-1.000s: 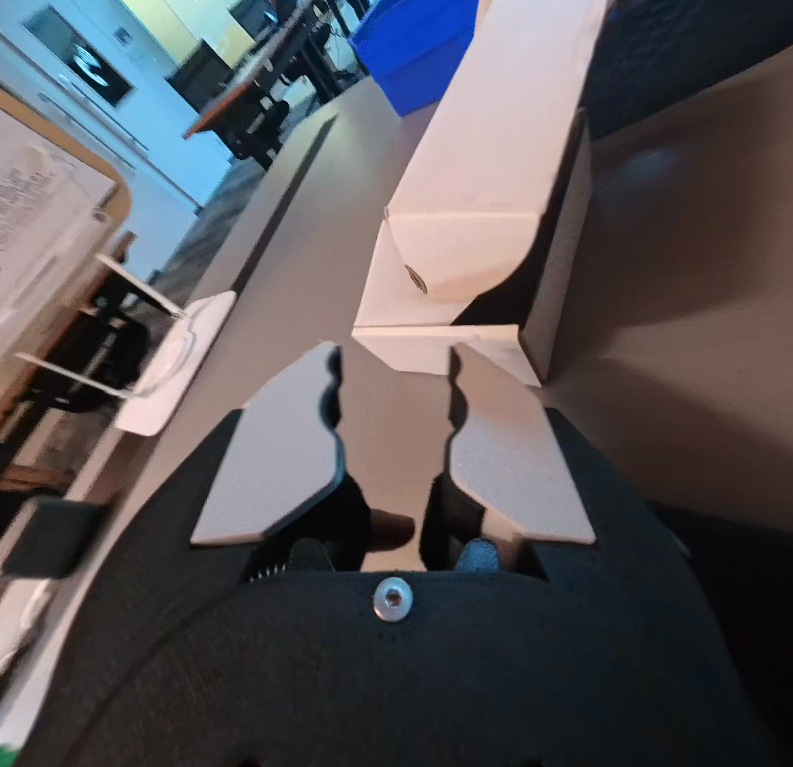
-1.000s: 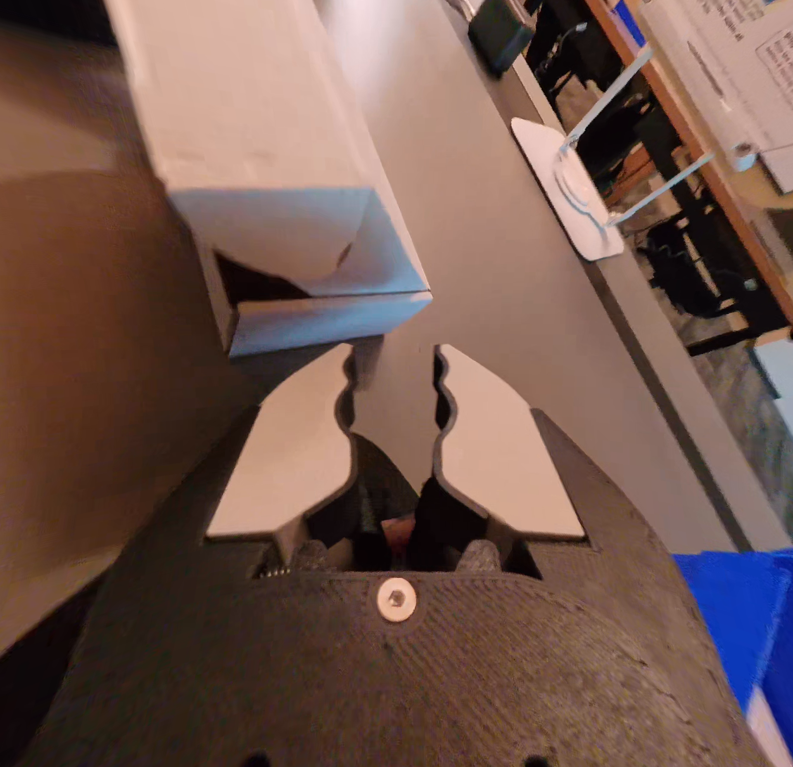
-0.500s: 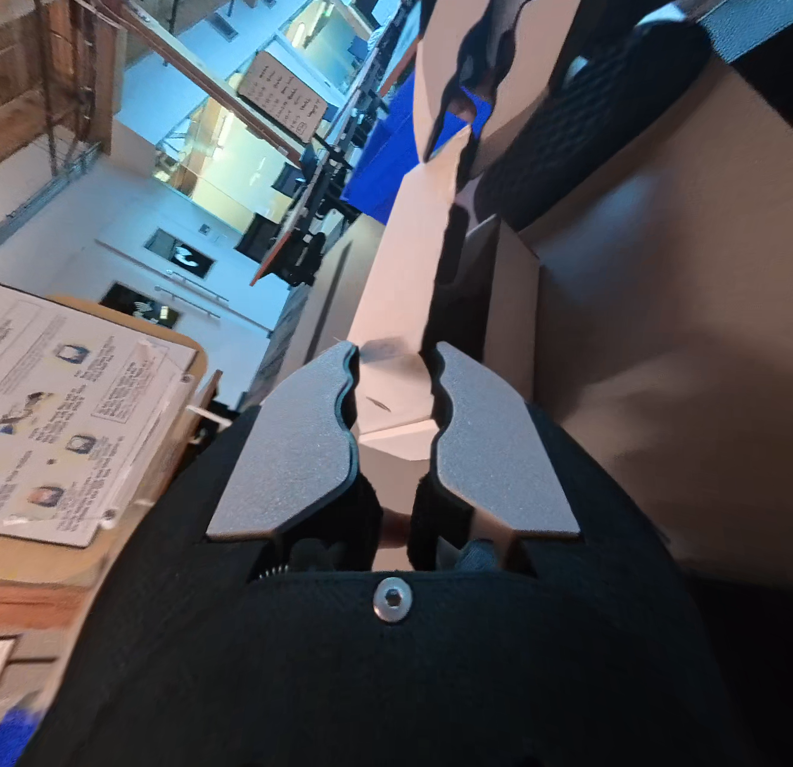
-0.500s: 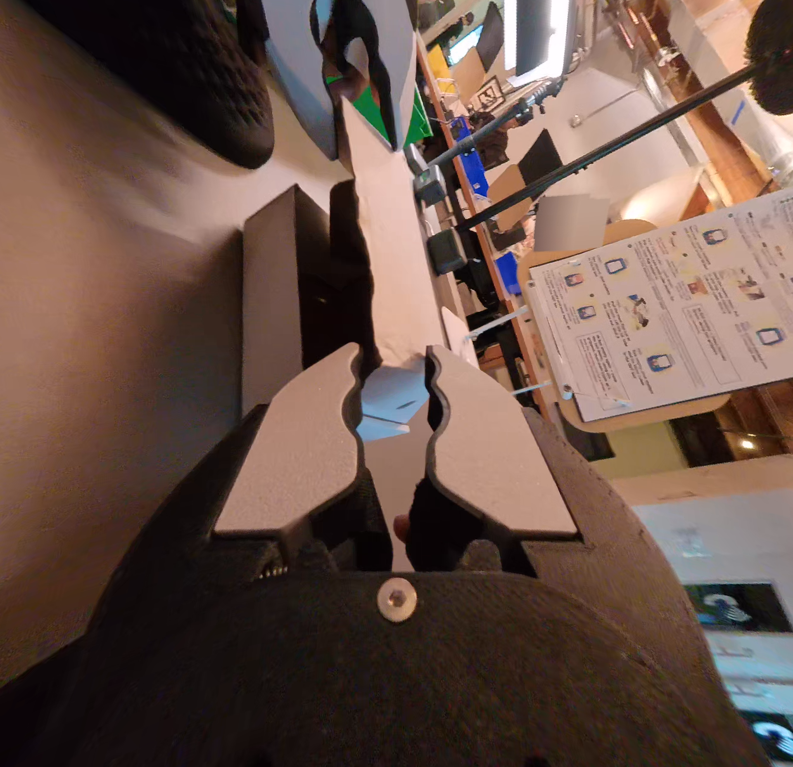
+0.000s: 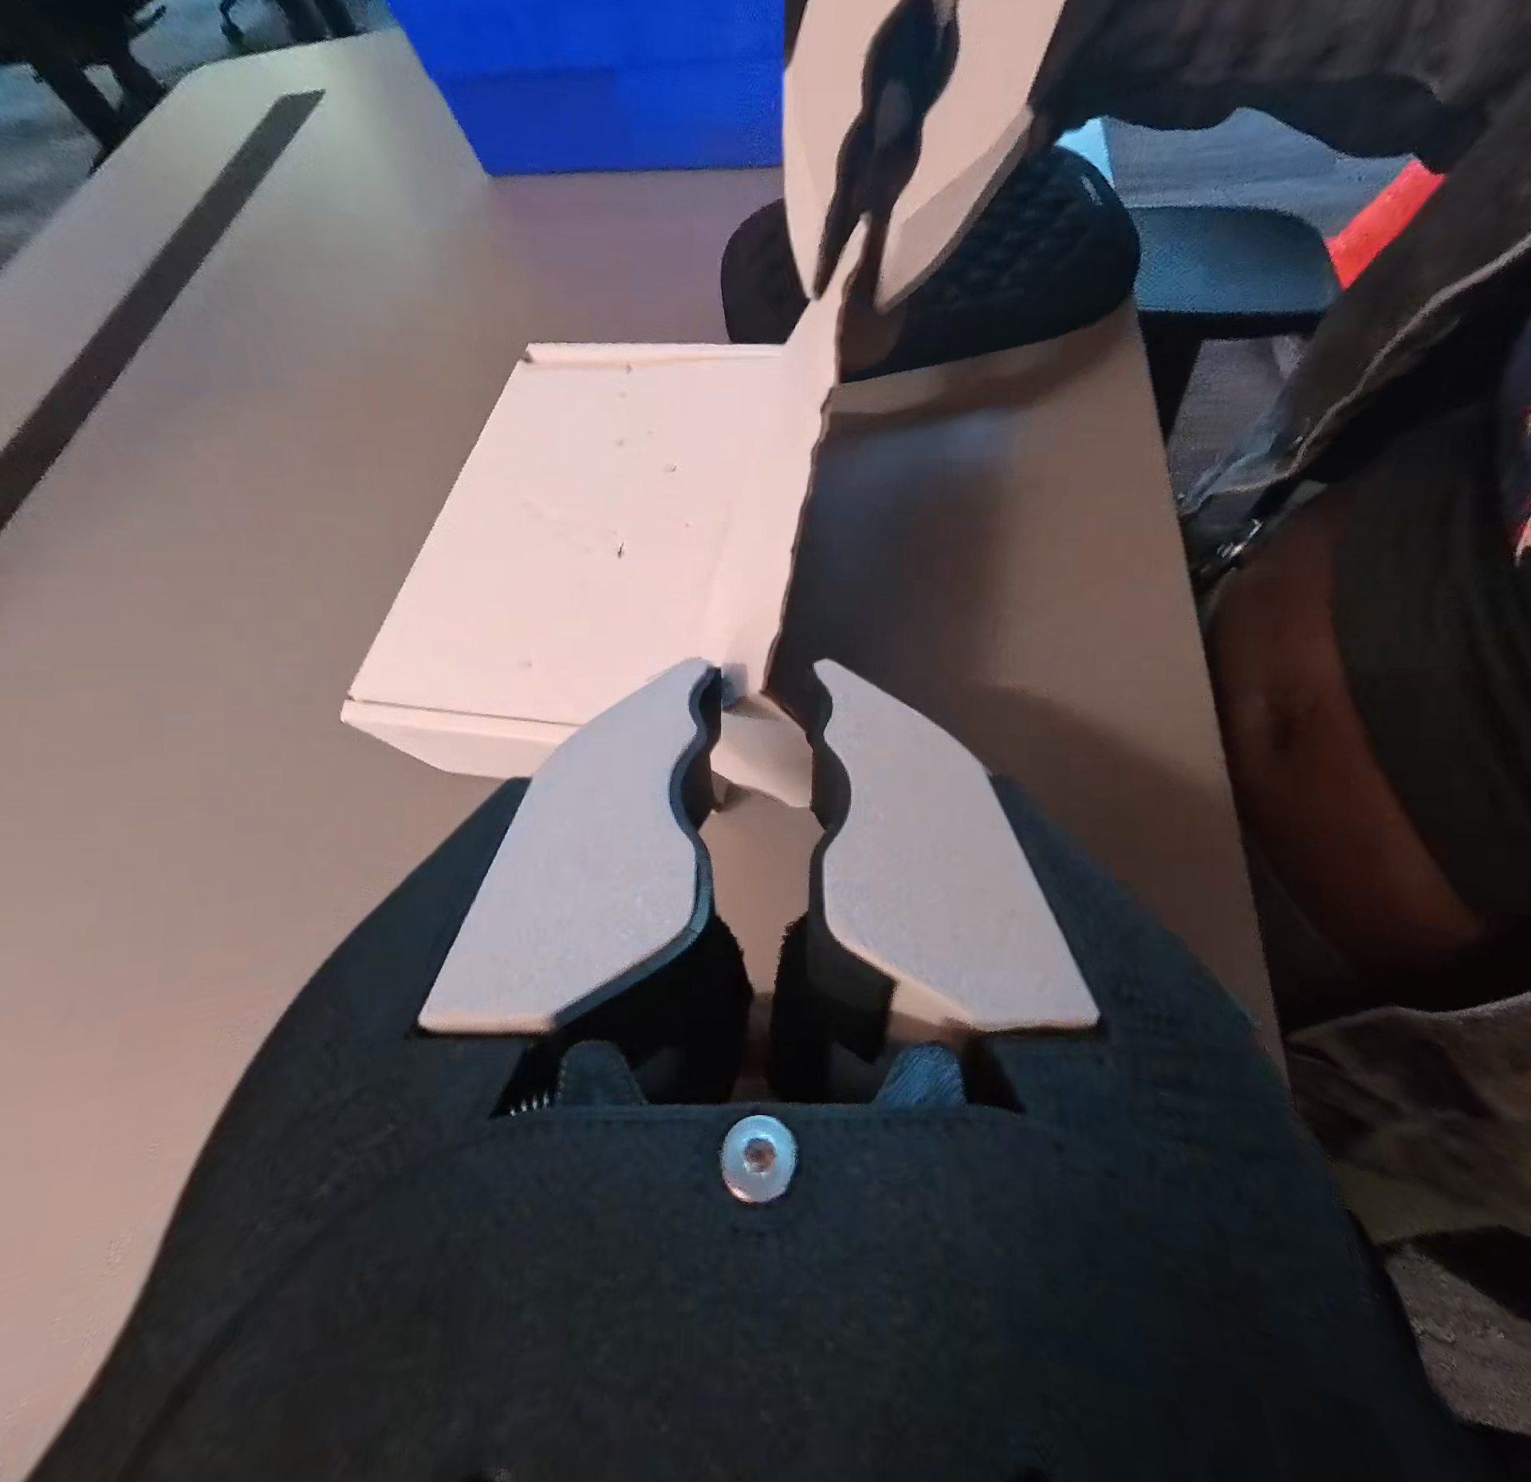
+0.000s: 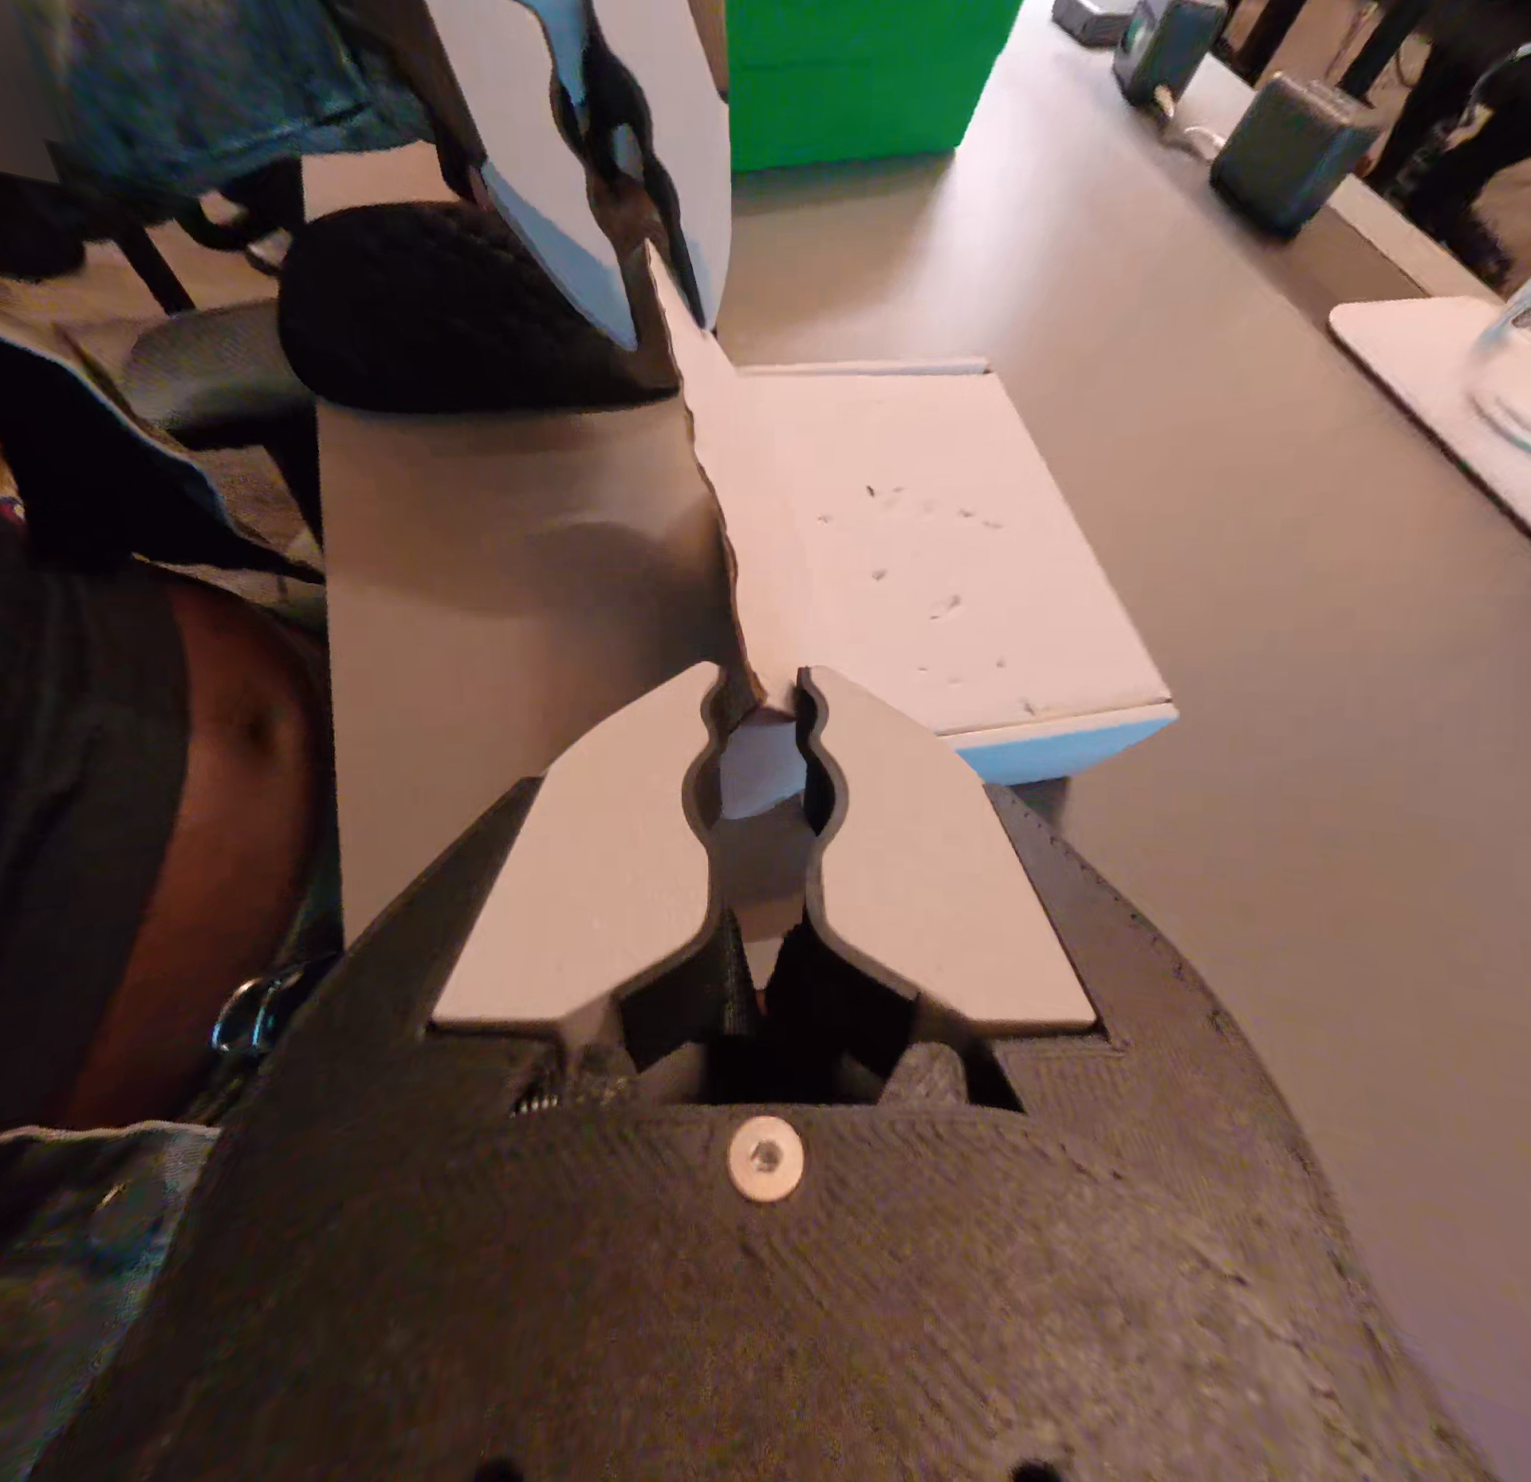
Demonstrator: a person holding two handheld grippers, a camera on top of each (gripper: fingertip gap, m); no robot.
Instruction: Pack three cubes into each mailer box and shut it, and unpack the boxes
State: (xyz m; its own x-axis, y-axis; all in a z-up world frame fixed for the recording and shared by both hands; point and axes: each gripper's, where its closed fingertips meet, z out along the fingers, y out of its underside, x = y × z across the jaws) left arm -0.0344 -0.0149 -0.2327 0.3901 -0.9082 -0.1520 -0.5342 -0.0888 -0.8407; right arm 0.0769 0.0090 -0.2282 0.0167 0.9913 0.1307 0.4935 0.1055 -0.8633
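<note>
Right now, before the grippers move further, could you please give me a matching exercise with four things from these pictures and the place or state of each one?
Things:
1. mailer box
2. front flap
3. blue bin
4. green bin

Places or states:
A. beyond the box, in the right wrist view
B. lying flat on the table
C. standing up, pinched at one end by the left gripper and at the other by the right gripper
D. beyond the box, in the left wrist view

Pairs: 1-B, 2-C, 3-D, 4-A
</note>
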